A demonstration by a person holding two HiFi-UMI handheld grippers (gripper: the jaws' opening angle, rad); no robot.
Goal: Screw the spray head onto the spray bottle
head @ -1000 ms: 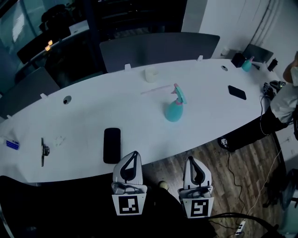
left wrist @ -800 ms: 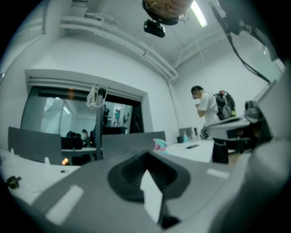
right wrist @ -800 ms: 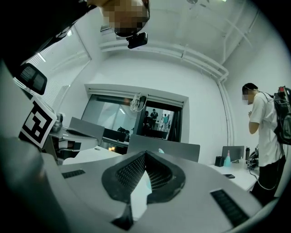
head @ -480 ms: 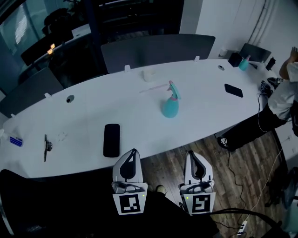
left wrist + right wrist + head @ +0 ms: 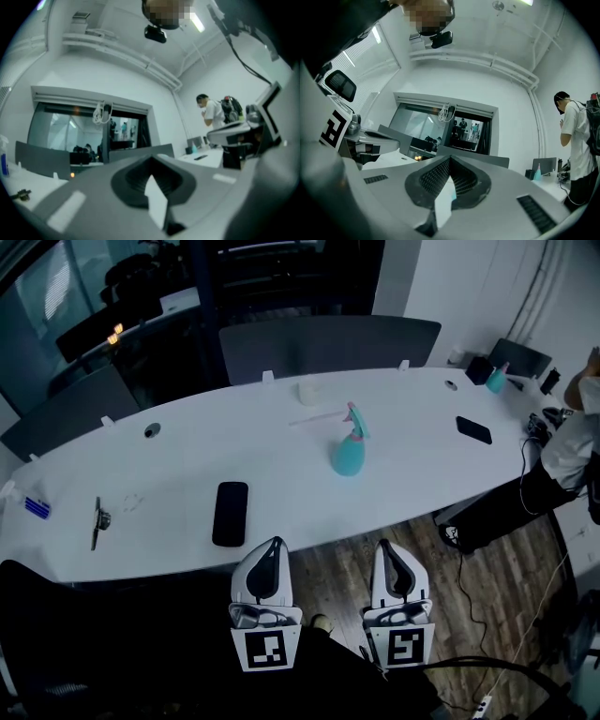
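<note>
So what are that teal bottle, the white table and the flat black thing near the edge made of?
The teal bottle is probably plastic: even, matte colour and a soft rounded shape. The table has a smooth white top with a faint sheen, perhaps laminate. The flat black thing looks like a phone, with a glossy glass or plastic face.

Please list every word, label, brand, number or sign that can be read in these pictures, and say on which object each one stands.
No words or numbers can be read.
Square marker on the left gripper: black-and-white pattern, no letters.
Square marker on the right gripper: the same kind of pattern.
Spray bottle, black phone: any print is too small to tell.
</note>
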